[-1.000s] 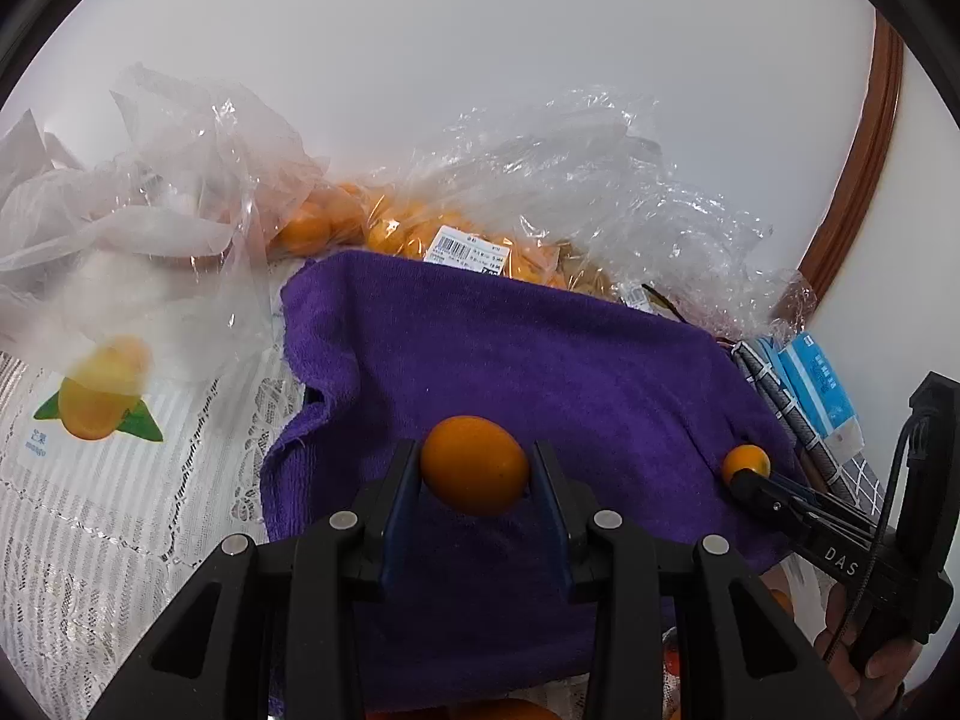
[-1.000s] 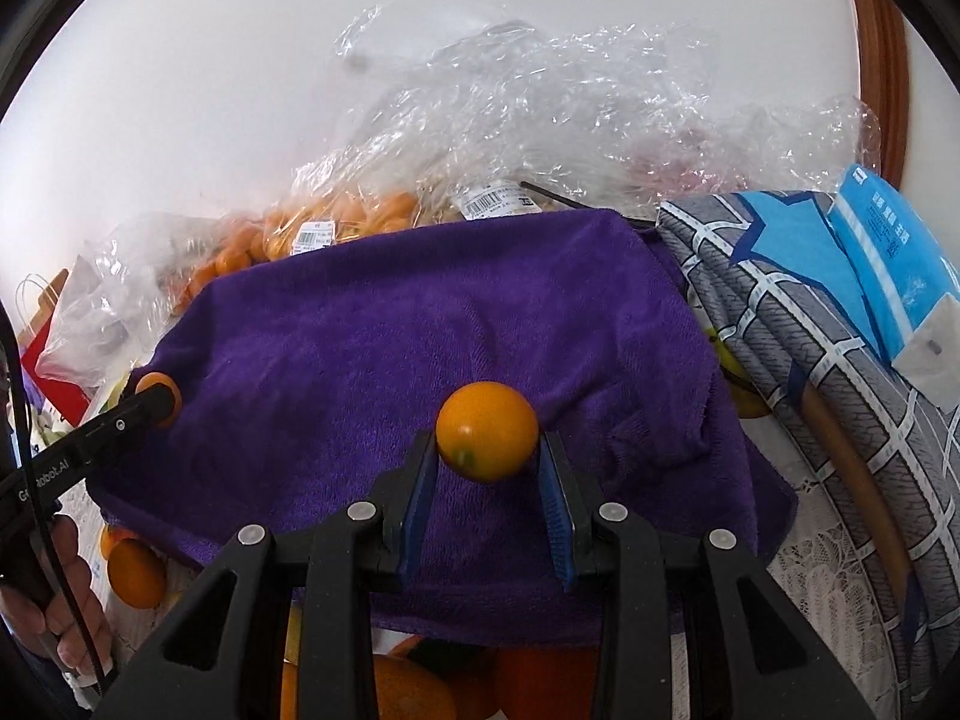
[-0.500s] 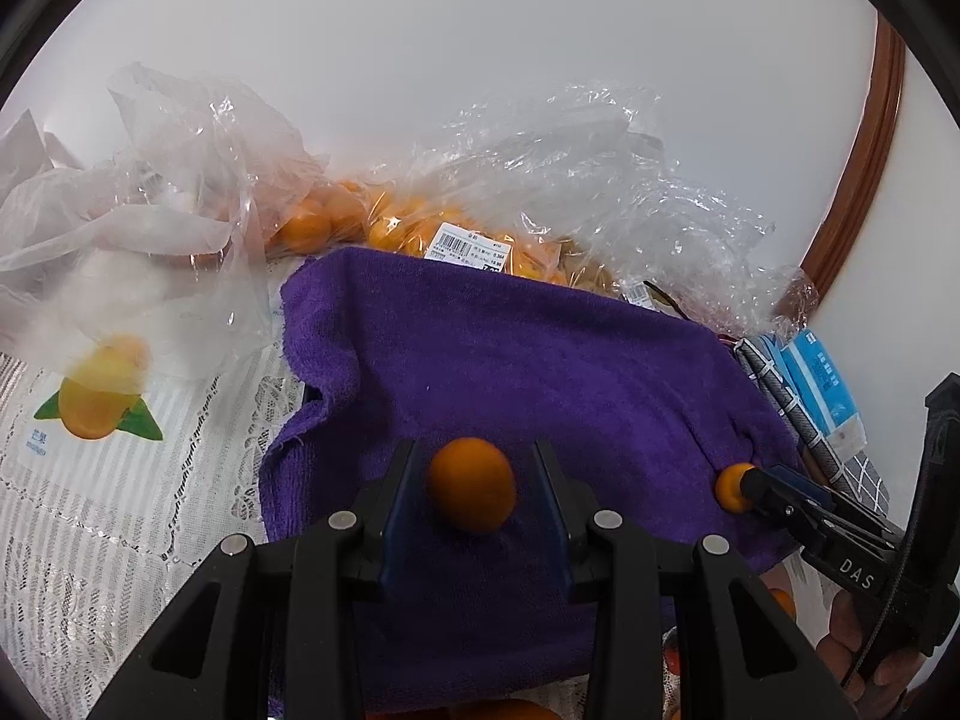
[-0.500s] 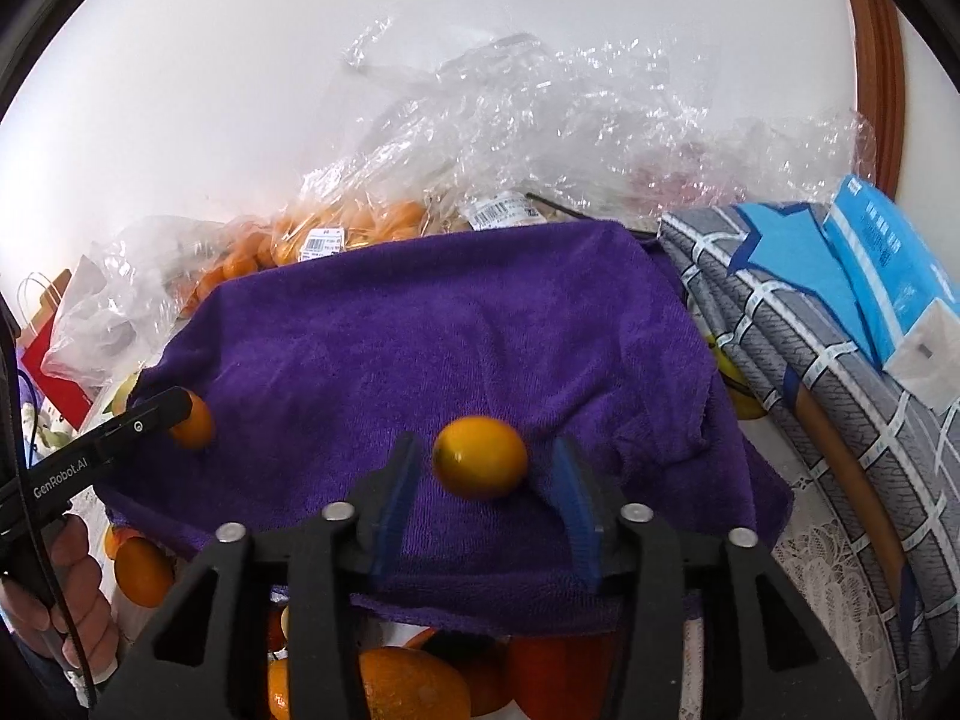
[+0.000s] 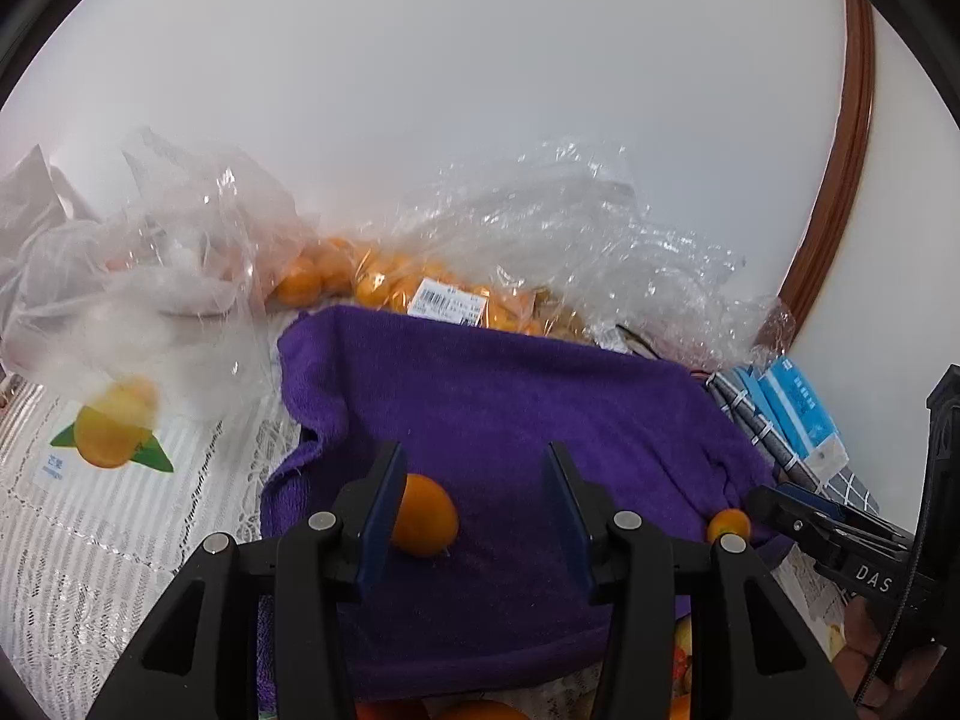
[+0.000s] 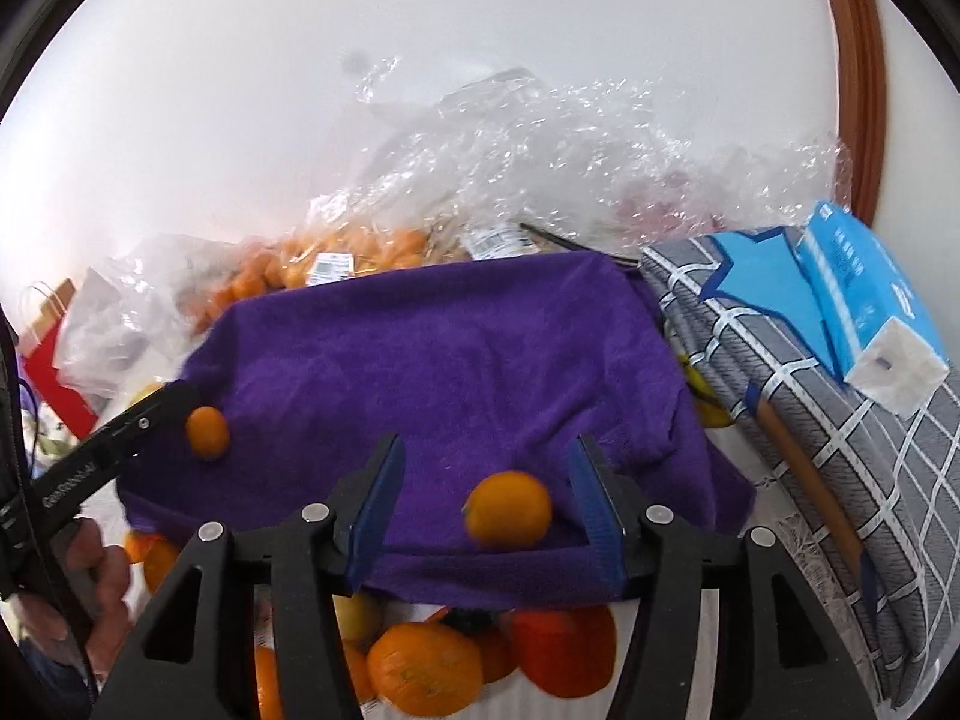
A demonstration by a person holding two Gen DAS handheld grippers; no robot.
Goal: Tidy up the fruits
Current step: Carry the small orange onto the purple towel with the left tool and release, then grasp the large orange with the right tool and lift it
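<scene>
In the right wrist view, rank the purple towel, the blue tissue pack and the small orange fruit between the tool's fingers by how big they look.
1. purple towel, by far the largest.
2. blue tissue pack.
3. small orange fruit, smallest, though it lies nearest the camera.

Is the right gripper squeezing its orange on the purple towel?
No: the right gripper is opening, its pads clear of the orange lying on the purple towel.

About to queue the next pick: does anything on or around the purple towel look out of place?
Nothing damaged or spilled. Two small oranges lie loose on the purple towel, one between each gripper's opening jaws: left gripper with its orange, right gripper with its orange. Both sit close to the towel's near edge, so they might roll off.
</scene>
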